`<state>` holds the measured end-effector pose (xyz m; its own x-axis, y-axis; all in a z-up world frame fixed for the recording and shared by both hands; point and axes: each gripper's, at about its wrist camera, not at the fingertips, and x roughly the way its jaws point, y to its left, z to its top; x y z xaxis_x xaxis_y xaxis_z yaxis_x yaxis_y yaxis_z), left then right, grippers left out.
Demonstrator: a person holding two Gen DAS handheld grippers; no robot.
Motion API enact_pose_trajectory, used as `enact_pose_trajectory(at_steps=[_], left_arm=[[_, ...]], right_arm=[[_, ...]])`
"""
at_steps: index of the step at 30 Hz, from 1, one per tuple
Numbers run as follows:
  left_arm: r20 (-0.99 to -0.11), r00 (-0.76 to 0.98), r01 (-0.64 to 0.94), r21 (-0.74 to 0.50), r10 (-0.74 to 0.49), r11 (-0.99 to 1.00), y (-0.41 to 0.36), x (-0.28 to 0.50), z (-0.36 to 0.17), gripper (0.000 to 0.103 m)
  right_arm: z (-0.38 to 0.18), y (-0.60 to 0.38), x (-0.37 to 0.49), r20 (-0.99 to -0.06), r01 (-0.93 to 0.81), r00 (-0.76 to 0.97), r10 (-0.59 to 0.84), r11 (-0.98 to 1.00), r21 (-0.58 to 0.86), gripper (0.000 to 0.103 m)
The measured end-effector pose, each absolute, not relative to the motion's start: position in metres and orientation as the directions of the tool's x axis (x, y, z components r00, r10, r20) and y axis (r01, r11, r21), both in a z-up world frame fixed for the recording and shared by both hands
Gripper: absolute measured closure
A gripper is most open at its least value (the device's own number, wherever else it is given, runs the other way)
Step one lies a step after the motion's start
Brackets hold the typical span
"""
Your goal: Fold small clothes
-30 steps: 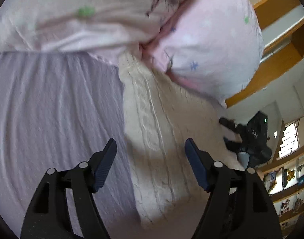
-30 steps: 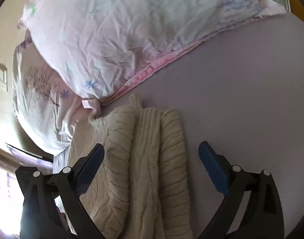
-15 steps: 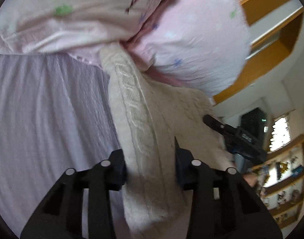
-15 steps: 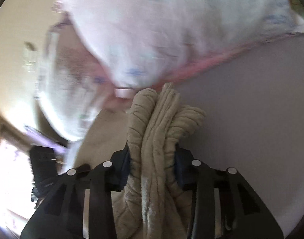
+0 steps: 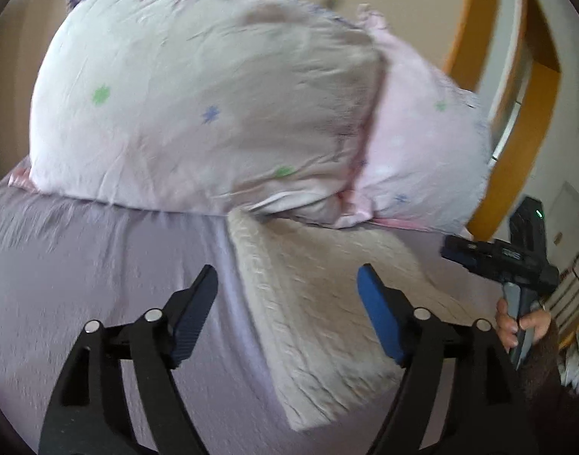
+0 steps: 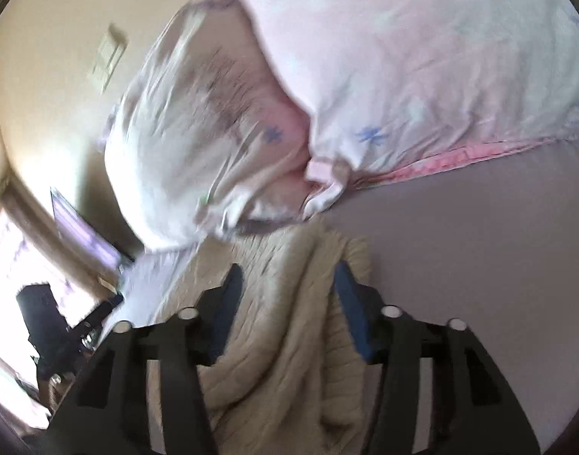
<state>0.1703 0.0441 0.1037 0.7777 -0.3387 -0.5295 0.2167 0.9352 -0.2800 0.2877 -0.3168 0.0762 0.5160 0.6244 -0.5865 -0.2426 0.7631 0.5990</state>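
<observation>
Two black hand-held grippers with blue-padded fingers

Left gripper (image 5: pixel 287 295): black angular linkage arms are joined by round silver pins; flat blue pads are set inside the fingertips (image 5: pixel 376 313); right gripper (image 6: pixel 287 303) is built alike; a bare-skinned hand (image 5: pixel 523 326) and a dark brown fuzzy sleeve (image 5: pixel 543 364) are seen.

Beige wall (image 6: pixel 54 87) carries a light switch (image 6: pixel 107 58); bright window (image 6: pixel 8 265) lies below the switch, lavender bedsheet (image 6: pixel 479 246) to its right.

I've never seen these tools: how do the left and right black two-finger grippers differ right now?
The left gripper: jaws wide, empty, above the flat cream knit sweater. The right gripper: jaws narrower, clamping a bunched fold of that sweater. Both have blue pads.
</observation>
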Motion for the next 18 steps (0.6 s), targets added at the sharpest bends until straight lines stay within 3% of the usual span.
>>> enact_pose_trajectory(at_steps=[5, 8, 12, 14, 15, 17, 18], left_arm=[[-0.533, 0.736, 0.297, -0.298, -0.417, 0.907, 0.028, 0.162, 0.097, 0.023], [-0.536, 0.723, 0.308, -0.315, -0.436, 0.898, 0.025, 0.163, 0.092, 0.023], [-0.536, 0.717, 0.315, -0.323, -0.447, 0.892, 0.025, 0.162, 0.090, 0.023], [-0.537, 0.715, 0.314, -0.327, -0.448, 0.891, 0.026, 0.162, 0.089, 0.023], [-0.537, 0.714, 0.315, -0.328, -0.450, 0.891, 0.026, 0.161, 0.088, 0.023], [-0.538, 0.712, 0.317, -0.327, -0.451, 0.890, 0.026, 0.161, 0.087, 0.023], [-0.538, 0.710, 0.321, -0.327, -0.454, 0.889, 0.025, 0.161, 0.087, 0.023]], right_arm=[[0.057, -0.287, 0.298, -0.713, -0.224, 0.449, 0.538, 0.841, 0.493, 0.054], [0.066, -0.268, 0.294, -0.706, -0.307, 0.505, 0.497, 0.868, 0.391, 0.088], [0.077, -0.272, 0.278, -0.692, -0.302, 0.585, 0.423, 0.905, 0.298, 0.091], [0.074, -0.281, 0.280, -0.701, -0.238, 0.611, 0.368, 0.930, 0.280, 0.093], [0.073, -0.288, 0.281, -0.708, -0.195, 0.629, 0.321, 0.947, 0.256, 0.103], [0.072, -0.301, 0.280, -0.721, -0.079, 0.675, 0.154, 0.988, 0.136, 0.103], [0.068, -0.315, 0.280, -0.736, -0.040, 0.662, 0.142, 0.987, 0.154, 0.103]])
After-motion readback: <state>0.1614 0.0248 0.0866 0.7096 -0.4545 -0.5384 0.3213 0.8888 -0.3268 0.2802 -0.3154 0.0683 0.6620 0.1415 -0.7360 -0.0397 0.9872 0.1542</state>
